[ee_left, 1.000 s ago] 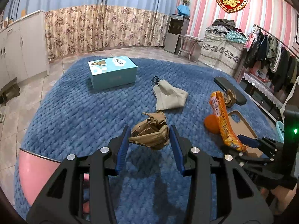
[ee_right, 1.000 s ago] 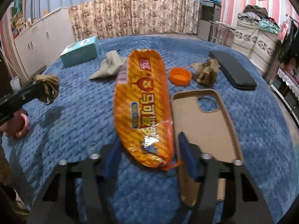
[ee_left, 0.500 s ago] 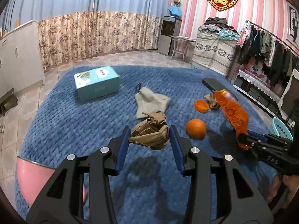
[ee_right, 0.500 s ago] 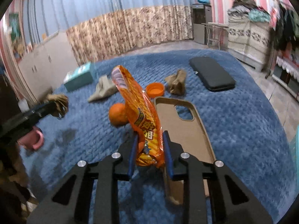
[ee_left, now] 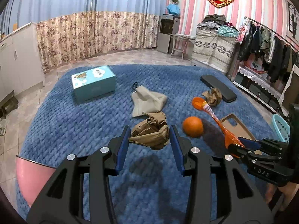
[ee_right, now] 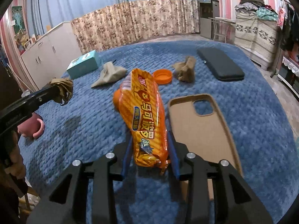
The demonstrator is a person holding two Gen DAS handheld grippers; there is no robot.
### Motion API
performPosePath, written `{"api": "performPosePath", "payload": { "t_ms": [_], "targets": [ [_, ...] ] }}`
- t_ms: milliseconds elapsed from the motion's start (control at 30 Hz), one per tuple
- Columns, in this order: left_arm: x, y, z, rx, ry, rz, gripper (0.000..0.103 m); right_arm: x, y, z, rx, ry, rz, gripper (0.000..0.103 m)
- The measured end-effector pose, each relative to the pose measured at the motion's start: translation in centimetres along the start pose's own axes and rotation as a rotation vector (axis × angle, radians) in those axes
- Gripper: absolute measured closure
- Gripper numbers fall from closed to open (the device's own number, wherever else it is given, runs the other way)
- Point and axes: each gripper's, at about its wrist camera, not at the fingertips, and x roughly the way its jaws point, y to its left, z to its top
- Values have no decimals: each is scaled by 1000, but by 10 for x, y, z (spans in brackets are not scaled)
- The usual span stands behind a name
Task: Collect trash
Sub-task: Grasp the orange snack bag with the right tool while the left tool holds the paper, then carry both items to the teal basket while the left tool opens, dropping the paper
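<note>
Lifted clear of the blue blanket (ee_right: 252, 97) since a second ago: orange snack wrapper (ee_right: 147, 119), now pinched in the right tongs (ee_right: 149, 155), jaws just eased slightly wider yet gripping. Crumpled brown paper (ee_left: 151, 130) clamped in the left tongs (ee_left: 148, 143), half-open. Both pieces airborne, ready for binning; another paper wad (ee_right: 185, 69) remaining.

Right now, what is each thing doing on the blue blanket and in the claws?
Left claw: shut on the crumpled brown paper, held up.
Right claw: shut on the orange snack wrapper, jaws just reopened slightly.
Orange: lying loose.
Orange cap: open side up.
Phone case: empty, lying flat.
Teal box: closed.
</note>
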Motion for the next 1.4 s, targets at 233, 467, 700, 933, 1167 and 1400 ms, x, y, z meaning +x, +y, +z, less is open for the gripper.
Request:
{"api": "performPosePath", "payload": {
  "t_ms": [233, 467, 700, 933, 1167, 1400],
  "targets": [
    [1, 16, -4, -13, 3, 8, 61, 9, 26, -7, -62, 28, 16, 57],
    [2, 16, -3, 0, 1, 9, 61, 23, 33, -9, -77, 55, 2, 70],
    [-2, -1, 5, 22, -20, -4, 61, -12, 7, -4, -55, -2, -12, 76],
    [-4, -60, 27, 99, -74, -74, 61, -84, -66, 4, 32, -129, -127, 79],
    [4, -138, 42, 169, -100, -185, 61, -138, -159, -9, 210, -228, -232, 80],
    [16, -216, 45, 248, -93, -286, 61, -184, -239, -32, 306, -267, -400, 81]
  ]
}}
